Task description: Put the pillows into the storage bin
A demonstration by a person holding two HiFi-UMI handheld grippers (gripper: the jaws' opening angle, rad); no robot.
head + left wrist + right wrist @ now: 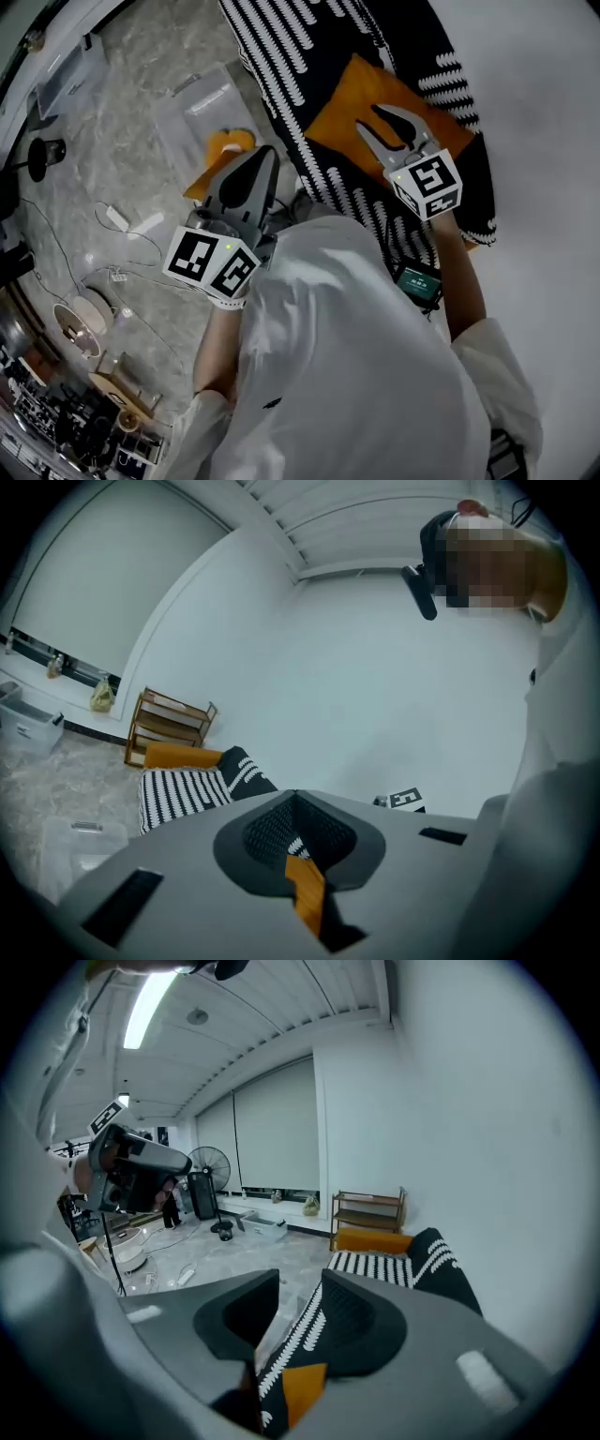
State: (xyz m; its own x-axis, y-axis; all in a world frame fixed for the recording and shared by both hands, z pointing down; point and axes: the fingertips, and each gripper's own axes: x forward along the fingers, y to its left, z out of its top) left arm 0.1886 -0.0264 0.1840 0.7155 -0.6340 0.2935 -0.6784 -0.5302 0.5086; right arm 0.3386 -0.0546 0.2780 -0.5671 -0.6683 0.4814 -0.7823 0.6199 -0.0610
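**Left gripper** (262, 161): the jaws are pressed together at the tips, with nothing seen pinched there. In its own view (292, 797) a strip of orange shows through the slit behind the tips. It points toward the left edge of the striped cover.

**Right gripper** (370, 120): the jaws are spread and grip nothing. It hangs over the orange pillow. In its own view (300, 1283) striped cloth and orange show in the gap.

**Orange pillow** (342, 112): lies on the striped cover (281, 56), right of centre, under the right gripper's tips.

**Second orange pillow** (225, 148): sits just left of the left gripper's tips, at the cover's left edge. Whether they touch cannot be told.

**Far orange pillow** (370, 1239): lies at the far end of the striped cover, in front of the wooden shelf (370, 1208).

**Clear storage bin** (202, 108): stands on the marble floor (112, 159), left of the cover and apart from both grippers. No pillow shows inside it.
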